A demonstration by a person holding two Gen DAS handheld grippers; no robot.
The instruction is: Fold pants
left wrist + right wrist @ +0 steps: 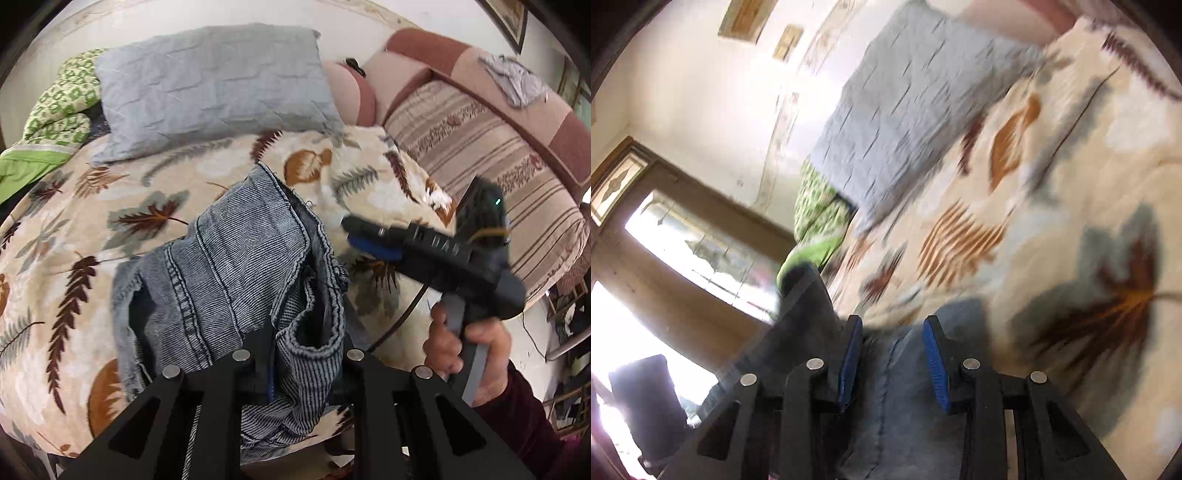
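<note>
- Left claw (295,354): clamped on a bunched edge of the faded blue denim pants (236,266), lifted off the bed.
- Right claw (892,354): blue pads part-spread with denim between them (897,406); blurred view, contact not visible, so grip can't be confirmed. In the left wrist view, its tips sit just right of the cloth, held by a hand (469,347).
- Pants hang crumpled, seams twisted, above the cream leaf-print bedspread (92,229). No neat fold visible; judge task early, with spreading flat and all folds left.
- Beyond: grey quilted pillow (214,88), striped sofa (480,147).
</note>
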